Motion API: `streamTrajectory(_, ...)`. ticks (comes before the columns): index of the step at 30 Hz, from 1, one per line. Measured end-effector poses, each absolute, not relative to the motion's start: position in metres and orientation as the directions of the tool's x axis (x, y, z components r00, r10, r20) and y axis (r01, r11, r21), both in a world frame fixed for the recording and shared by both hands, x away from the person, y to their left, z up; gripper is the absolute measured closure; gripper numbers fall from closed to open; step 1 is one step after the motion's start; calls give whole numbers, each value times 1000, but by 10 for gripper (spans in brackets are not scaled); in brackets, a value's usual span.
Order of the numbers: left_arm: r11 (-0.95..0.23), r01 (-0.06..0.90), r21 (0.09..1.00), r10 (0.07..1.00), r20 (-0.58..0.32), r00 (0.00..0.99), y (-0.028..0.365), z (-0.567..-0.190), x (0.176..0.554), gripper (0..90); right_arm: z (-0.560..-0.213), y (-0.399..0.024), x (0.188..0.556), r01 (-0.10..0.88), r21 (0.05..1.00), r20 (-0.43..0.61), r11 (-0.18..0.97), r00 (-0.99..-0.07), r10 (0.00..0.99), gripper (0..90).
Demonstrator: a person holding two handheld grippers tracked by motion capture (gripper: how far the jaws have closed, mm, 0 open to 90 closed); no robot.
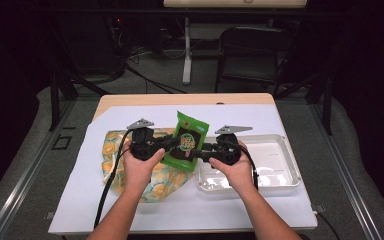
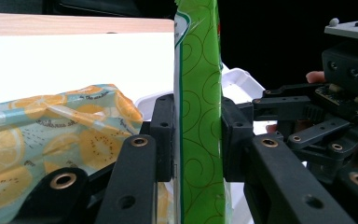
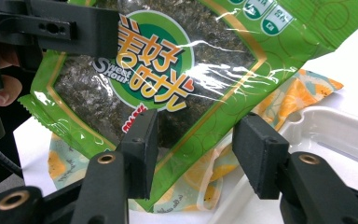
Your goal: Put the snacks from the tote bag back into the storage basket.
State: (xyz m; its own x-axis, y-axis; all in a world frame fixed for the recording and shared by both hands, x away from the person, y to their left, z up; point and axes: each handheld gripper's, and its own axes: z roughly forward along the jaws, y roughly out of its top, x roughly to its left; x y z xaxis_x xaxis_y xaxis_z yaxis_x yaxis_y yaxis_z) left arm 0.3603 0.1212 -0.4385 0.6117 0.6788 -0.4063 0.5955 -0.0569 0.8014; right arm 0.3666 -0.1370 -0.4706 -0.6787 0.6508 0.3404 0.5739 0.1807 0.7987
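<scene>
A green seaweed snack packet is held up above the table between both hands. My left gripper is shut on it; in the left gripper view the packet stands edge-on with both pads pressed against its sides. My right gripper comes in from the right side. In the right gripper view its jaws stand open just in front of the packet's lower edge, with nothing pressed between them. The left gripper's jaw clamps the packet's top left there.
A lemon-print cloth lies crumpled on the white sheet under the left hand. A white plastic tray sits under and right of the right hand. The wooden table edge runs along the far side.
</scene>
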Motion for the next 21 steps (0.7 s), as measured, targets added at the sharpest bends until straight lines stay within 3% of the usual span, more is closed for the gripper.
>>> streamTrajectory(12, -78, 611, 788, 676, -409, 614, 115, -444, 363, 716, -468, -146, 369, 571, 813, 366, 114, -653, 663, 546)
streamTrajectory(21, -91, 625, 776, 669, -417, 615, 112, -449, 365, 717, -471, -153, 372, 577, 811, 367, 97, -631, 684, 666)
